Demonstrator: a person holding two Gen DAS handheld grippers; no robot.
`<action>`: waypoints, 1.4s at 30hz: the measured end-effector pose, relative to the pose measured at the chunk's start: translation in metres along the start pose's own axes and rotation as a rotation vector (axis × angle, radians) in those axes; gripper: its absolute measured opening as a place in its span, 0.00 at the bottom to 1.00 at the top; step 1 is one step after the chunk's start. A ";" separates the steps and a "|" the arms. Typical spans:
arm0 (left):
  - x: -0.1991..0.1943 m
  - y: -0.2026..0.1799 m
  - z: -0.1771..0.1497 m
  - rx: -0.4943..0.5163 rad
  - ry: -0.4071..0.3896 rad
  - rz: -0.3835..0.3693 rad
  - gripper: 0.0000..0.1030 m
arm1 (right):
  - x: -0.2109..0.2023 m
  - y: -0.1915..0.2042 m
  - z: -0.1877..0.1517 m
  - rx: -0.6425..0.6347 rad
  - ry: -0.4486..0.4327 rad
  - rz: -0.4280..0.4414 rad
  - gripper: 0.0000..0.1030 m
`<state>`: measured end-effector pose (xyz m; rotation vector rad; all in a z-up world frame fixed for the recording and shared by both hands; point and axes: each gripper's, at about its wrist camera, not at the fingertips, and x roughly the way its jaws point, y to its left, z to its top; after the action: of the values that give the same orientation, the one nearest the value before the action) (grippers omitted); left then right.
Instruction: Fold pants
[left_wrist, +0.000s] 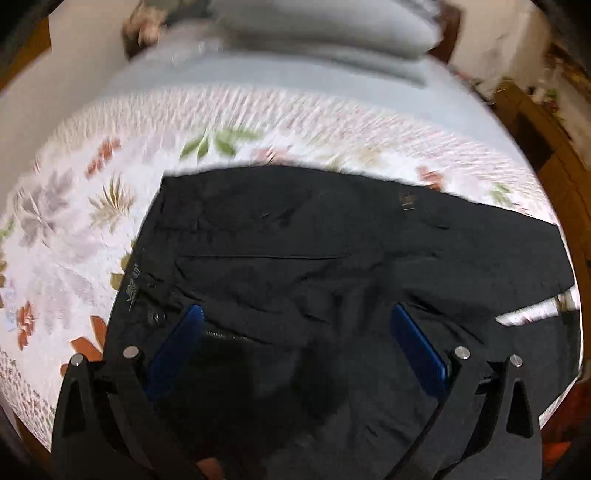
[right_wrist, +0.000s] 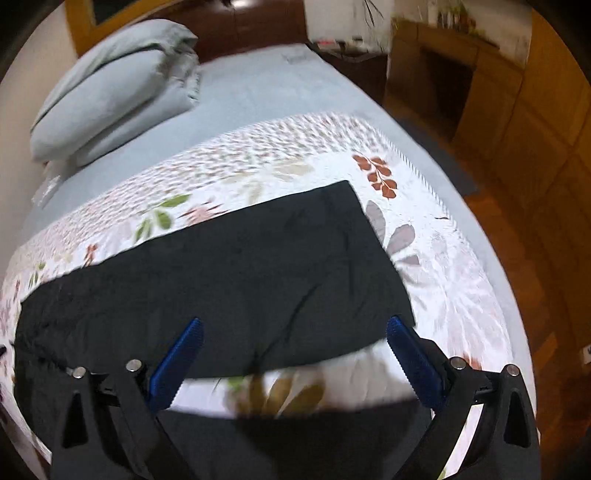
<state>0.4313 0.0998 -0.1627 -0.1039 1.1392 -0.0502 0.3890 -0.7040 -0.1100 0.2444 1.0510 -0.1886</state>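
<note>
Black pants (left_wrist: 332, 258) blur on the floral sheet (right_wrist: 424, 229); left tool (left_wrist: 295, 314) and right tool (right_wrist: 295, 328) gape, released.

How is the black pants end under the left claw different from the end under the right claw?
The pants under the left claw show details: a button, a zipper and a pocket seam, so that is the waist end. Under the right claw the pants are plain, ending in a straight hem edge. The left claw hangs fully over cloth; the right claw hangs partly over the floral bedspread. Both claws are open and hold nothing.
</note>
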 end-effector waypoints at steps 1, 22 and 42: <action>0.016 0.012 0.011 -0.027 0.049 0.011 0.98 | 0.011 -0.008 0.010 0.020 0.015 -0.003 0.97; 0.042 0.041 0.059 0.020 -0.083 0.175 0.98 | 0.100 -0.040 0.058 -0.019 0.087 -0.036 0.97; -0.032 -0.022 0.037 0.154 -0.288 0.109 0.98 | 0.072 0.010 0.045 -0.022 -0.062 -0.091 0.97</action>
<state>0.4522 0.0835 -0.1161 0.0861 0.8485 -0.0253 0.4638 -0.7105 -0.1501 0.1696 1.0032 -0.2647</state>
